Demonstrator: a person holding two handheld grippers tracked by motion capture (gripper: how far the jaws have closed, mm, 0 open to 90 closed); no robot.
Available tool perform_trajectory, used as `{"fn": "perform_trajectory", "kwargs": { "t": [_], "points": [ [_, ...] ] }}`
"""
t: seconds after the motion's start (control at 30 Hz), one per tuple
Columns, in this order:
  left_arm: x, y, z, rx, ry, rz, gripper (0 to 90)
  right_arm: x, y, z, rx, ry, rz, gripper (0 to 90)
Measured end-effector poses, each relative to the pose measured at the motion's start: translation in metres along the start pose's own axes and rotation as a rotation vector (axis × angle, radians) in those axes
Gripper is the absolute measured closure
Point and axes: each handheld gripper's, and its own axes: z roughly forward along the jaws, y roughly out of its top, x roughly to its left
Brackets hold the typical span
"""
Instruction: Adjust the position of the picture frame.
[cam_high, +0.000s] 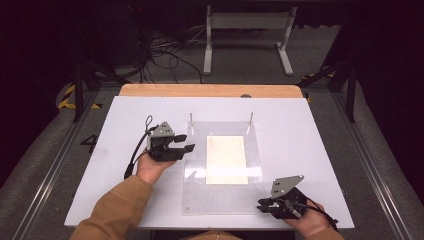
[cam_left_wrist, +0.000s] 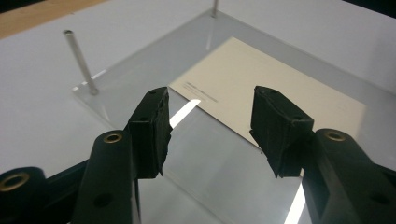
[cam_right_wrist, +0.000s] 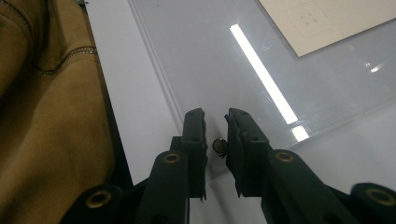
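Right gripper (cam_high: 265, 204), jaws slightly apart, hovers at the clear plate's (cam_high: 195, 195) near corner; left gripper (cam_high: 186, 143) gapes beside its card (cam_high: 226, 159).

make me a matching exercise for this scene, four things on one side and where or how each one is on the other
Things:
1. left claw
2. right claw
3. cream sheet
4. two metal pins

Places or states:
A. standing upright at the far edge of the clear plate
B. lying flat on the middle of the clear plate
C. jaws wide apart, at the plate's left edge
D. jaws nearly together, at the plate's near right corner

Pairs: 1-C, 2-D, 3-B, 4-A
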Motion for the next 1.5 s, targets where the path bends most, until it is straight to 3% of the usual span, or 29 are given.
{"fn": "perform_trajectory", "kwargs": {
  "t": [0.07,0.27,0.47,0.7,0.97,1.23,1.5],
  "points": [
    [-0.009,-0.005,-0.005,0.009,-0.024,0.025,47.8,0.0,0.0,0.0,0.0,0.0,-0.002,76.4],
    [-0.039,-0.024,-0.021,0.047,-0.16,0.08,48.5,0.0,-0.001,-0.001,0.004,-0.005,-0.009,76.3],
    [-0.05,-0.04,-0.03,0.076,-0.245,0.112,51.5,0.0,-0.001,-0.003,-0.005,-0.005,-0.007,76.1],
    [-0.061,-0.051,-0.032,0.11,-0.28,0.102,53.9,-0.001,-0.001,-0.005,-0.016,-0.005,-0.005,76.1],
    [-0.072,-0.061,-0.03,0.16,-0.309,0.135,56.5,-0.002,-0.001,-0.005,-0.016,0.001,-0.004,76.1],
    [-0.075,-0.066,-0.026,0.209,-0.362,0.144,59.0,-0.001,0.0,-0.004,-0.011,0.008,-0.003,76.1],
    [-0.079,-0.069,-0.019,0.27,-0.382,0.167,65.1,-0.002,-0.003,-0.006,-0.013,0.009,0.001,76.5]
  ]
}}
